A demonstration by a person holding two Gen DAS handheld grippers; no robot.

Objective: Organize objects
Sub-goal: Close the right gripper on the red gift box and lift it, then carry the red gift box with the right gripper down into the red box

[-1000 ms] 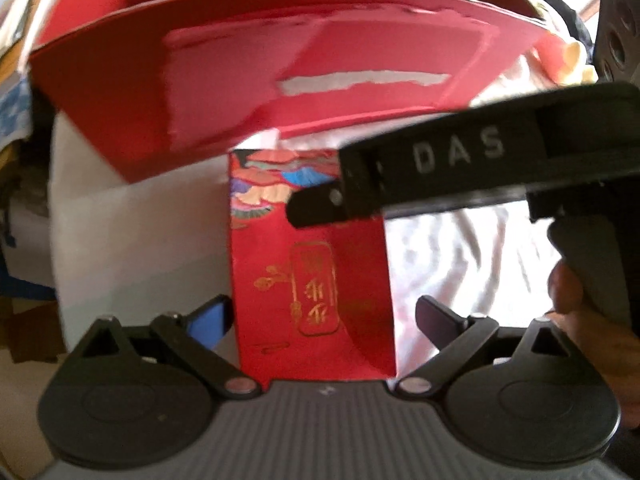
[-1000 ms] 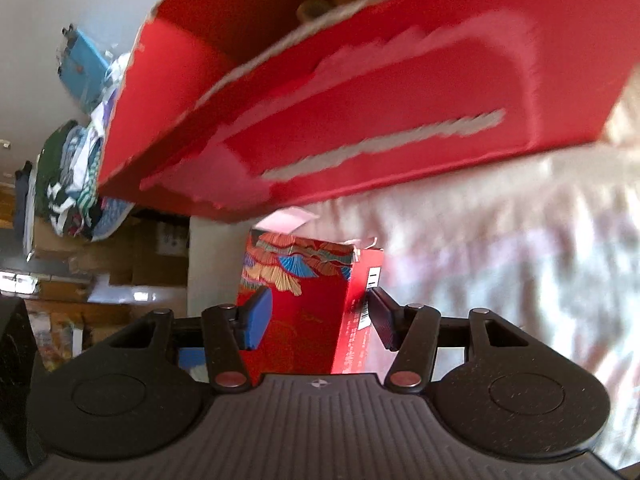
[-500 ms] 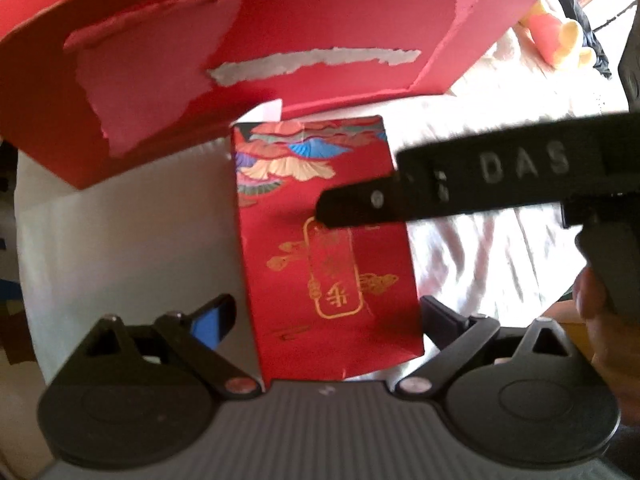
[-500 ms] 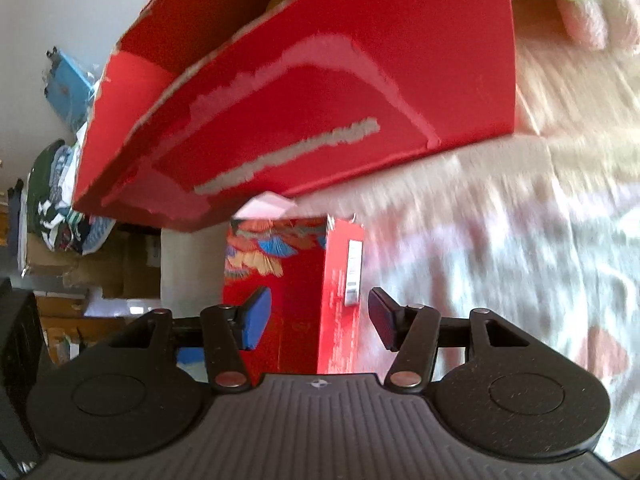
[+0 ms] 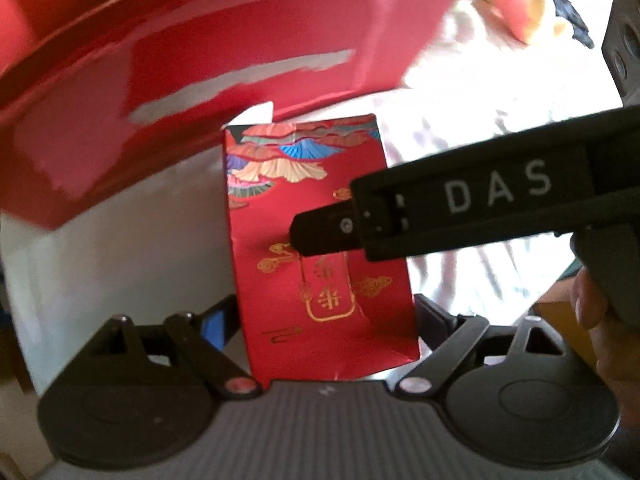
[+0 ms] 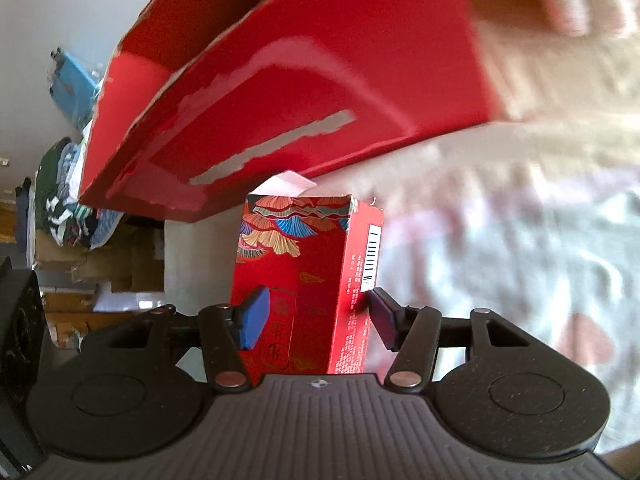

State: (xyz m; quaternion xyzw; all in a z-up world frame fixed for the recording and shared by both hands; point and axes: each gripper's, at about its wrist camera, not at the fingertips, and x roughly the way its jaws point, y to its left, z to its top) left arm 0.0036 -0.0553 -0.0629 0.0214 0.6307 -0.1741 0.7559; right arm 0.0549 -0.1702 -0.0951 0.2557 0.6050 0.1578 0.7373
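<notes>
Left wrist view: the small red cardboard carton with gold characters and a fan pattern (image 5: pixel 316 248) stood at centre frame between the fingers of the left gripper (image 5: pixel 320 322), its long axis running up the frame, away from the camera. Both fingers sat at its lower edges; whether they pressed or only flanked it could not be told. The right gripper (image 5: pixel 320 236) entered from the right of the frame, crossing the carton's face. The large red cardboard box with torn paper patches (image 5: pixel 224 60) filled the upper frame, beyond the carton's far end.

Right wrist view: the right gripper (image 6: pixel 316 316) was clamped on the carton (image 6: pixel 296 276), the blue pad on its printed face, the dark pad on the barcode side. The big box (image 6: pixel 300 92) lay ahead in the upper frame, above a pale patterned cloth (image 6: pixel 520 240). In judgement, the carton needed to travel forward along its long axis to reach the box.
</notes>
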